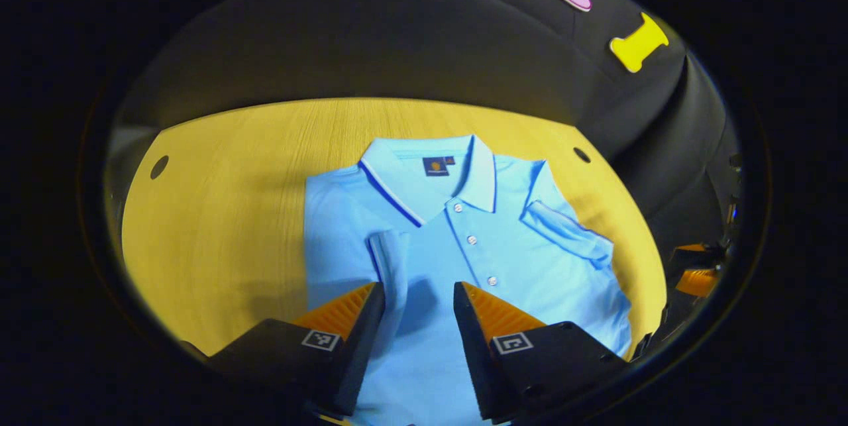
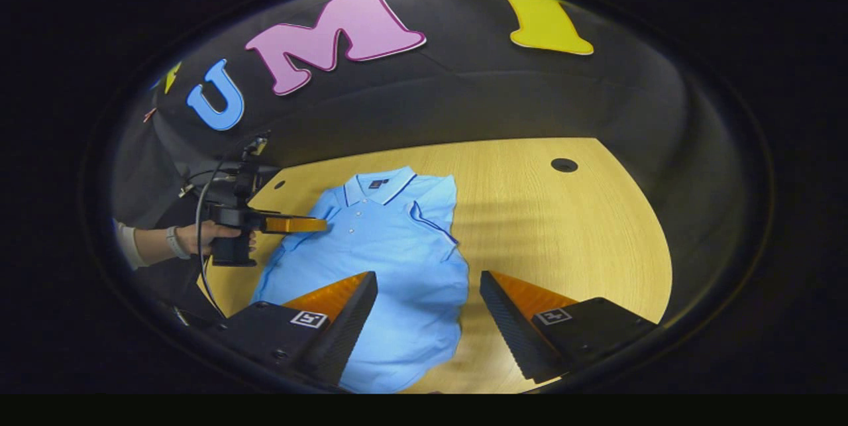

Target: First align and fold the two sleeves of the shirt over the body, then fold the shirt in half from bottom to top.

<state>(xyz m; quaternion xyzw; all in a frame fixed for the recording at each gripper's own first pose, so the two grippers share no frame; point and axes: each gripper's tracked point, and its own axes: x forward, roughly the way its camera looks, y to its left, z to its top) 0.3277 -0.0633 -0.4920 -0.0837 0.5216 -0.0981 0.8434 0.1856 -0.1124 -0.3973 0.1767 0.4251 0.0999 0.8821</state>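
Observation:
A light blue polo shirt lies face up on the yellow wooden table, collar at the far side. One sleeve is folded onto the body just ahead of my left gripper. The other sleeve lies folded across the opposite side. My left gripper hovers open over the shirt's lower middle with nothing between its fingers. In the right gripper view the shirt lies left of centre, and my right gripper stands open above its lower edge, one finger over cloth, the other over bare table. A hand holds the left gripper over the shirt's far side.
Black cloth walls close in the table at the back and sides. Small round holes mark the tabletop's corners. Bare wood spreads beside the shirt. The right gripper sits at the table's edge in the left gripper view.

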